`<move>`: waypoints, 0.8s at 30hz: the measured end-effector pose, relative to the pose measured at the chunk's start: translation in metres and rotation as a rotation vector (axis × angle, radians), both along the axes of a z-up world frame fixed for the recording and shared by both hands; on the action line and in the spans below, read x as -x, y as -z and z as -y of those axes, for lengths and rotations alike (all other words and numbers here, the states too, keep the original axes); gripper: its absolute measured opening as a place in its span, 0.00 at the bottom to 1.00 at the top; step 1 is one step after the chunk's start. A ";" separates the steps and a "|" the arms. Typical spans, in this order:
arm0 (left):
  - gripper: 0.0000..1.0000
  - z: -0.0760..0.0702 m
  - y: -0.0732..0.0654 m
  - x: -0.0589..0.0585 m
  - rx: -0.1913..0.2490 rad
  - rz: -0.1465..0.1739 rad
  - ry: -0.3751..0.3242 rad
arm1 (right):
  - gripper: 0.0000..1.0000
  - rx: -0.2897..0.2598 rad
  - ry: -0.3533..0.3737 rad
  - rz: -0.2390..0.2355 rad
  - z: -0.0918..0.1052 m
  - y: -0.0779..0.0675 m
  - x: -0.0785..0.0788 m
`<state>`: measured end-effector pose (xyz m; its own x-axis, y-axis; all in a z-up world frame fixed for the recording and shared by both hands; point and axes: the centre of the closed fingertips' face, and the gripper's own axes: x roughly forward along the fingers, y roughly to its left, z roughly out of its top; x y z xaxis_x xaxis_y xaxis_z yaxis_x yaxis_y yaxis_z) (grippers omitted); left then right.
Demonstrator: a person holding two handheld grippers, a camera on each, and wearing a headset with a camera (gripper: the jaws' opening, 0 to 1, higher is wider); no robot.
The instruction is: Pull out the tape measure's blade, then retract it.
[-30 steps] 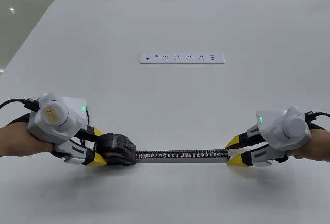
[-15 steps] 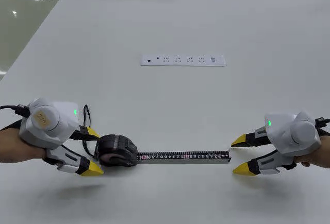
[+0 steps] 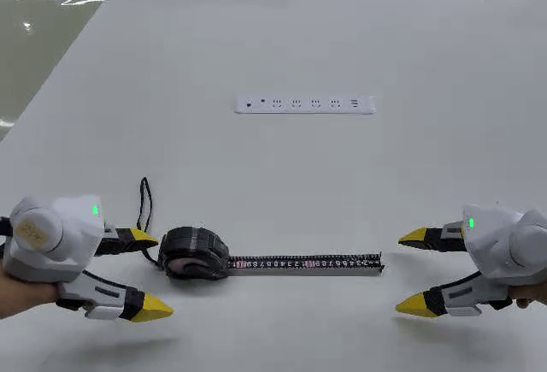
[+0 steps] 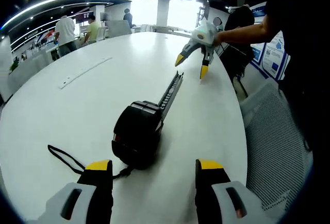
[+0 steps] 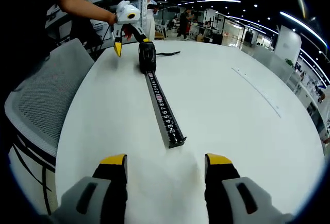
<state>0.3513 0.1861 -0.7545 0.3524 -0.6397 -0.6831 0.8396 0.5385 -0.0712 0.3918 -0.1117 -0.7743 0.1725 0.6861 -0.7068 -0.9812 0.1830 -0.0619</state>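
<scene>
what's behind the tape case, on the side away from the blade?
A black wrist strap lies looped on the table behind the tape measure case. The open left gripper is further back, clear of the case. The case hides whatever is beneath it.

Tape measure case (image 3: 193, 253) black, lanyard (image 3: 144, 201) black; blade (image 3: 306, 262) black with white numerals and red marks. Left gripper (image 3: 155, 274) and right gripper (image 3: 403, 272) white-grey, yellow-tipped. Table (image 3: 273, 38) white; power strip (image 3: 304, 103) white
</scene>
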 end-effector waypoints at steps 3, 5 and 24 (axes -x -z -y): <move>0.65 -0.003 -0.003 0.002 0.026 0.027 -0.059 | 0.65 -0.013 0.030 0.008 0.002 -0.003 0.003; 0.66 -0.005 -0.004 0.007 0.033 0.045 -0.089 | 0.67 -0.029 0.059 0.013 0.003 -0.005 0.005; 0.81 0.003 -0.015 0.038 0.148 0.148 -0.355 | 0.87 -0.131 0.237 0.045 -0.003 -0.019 0.034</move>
<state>0.3137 0.1833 -0.7392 0.6567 -0.5484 -0.5177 0.6105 0.7896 -0.0619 0.3581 -0.1086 -0.7552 0.3685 0.7075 -0.6031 -0.9067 0.4168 -0.0650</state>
